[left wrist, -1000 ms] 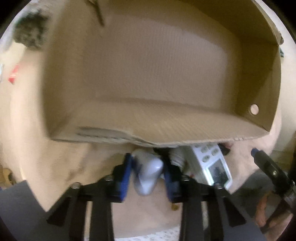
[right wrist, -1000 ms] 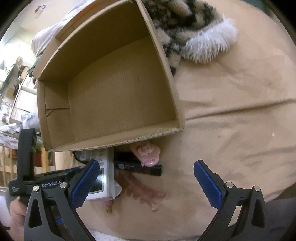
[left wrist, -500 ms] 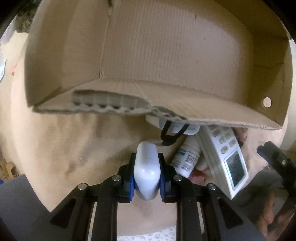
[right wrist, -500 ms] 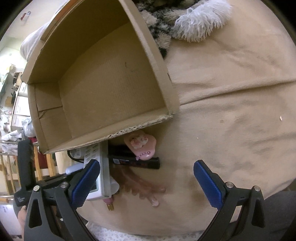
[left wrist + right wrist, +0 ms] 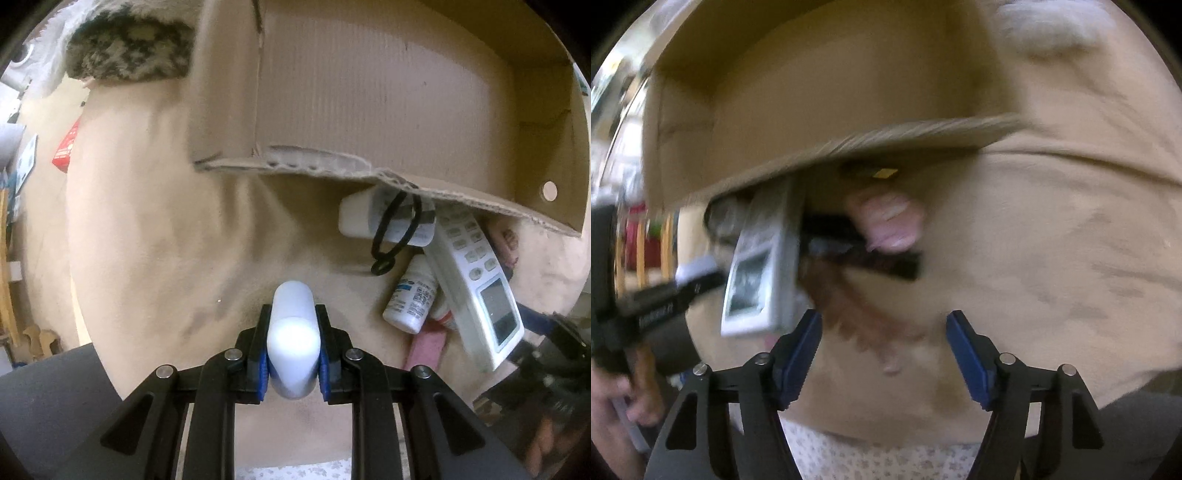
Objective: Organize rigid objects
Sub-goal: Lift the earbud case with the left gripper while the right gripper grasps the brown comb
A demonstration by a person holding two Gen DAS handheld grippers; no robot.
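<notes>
Left gripper [image 5: 293, 345] clenched on a smooth white rounded bottle [image 5: 293, 332], long axis pointing ahead toward the corrugated cardboard box [image 5: 369, 92], just short of its ragged near edge. Right gripper [image 5: 882, 350] released, blue ribbed pads apart, hovering over tan cloth [image 5: 1052, 240] below the box. Under that edge: white remote [image 5: 480, 291], small labelled bottle [image 5: 410, 299], and, blurred, seemingly a pink item [image 5: 886, 221].

The left gripper [image 5: 293, 354], open around the white bottle [image 5: 293, 343] a second ago, closed on it and drew back from the cardboard box [image 5: 388, 110]. The right gripper [image 5: 882, 354] narrowed its jaws and dropped closer to the brown comb [image 5: 857, 314].
</notes>
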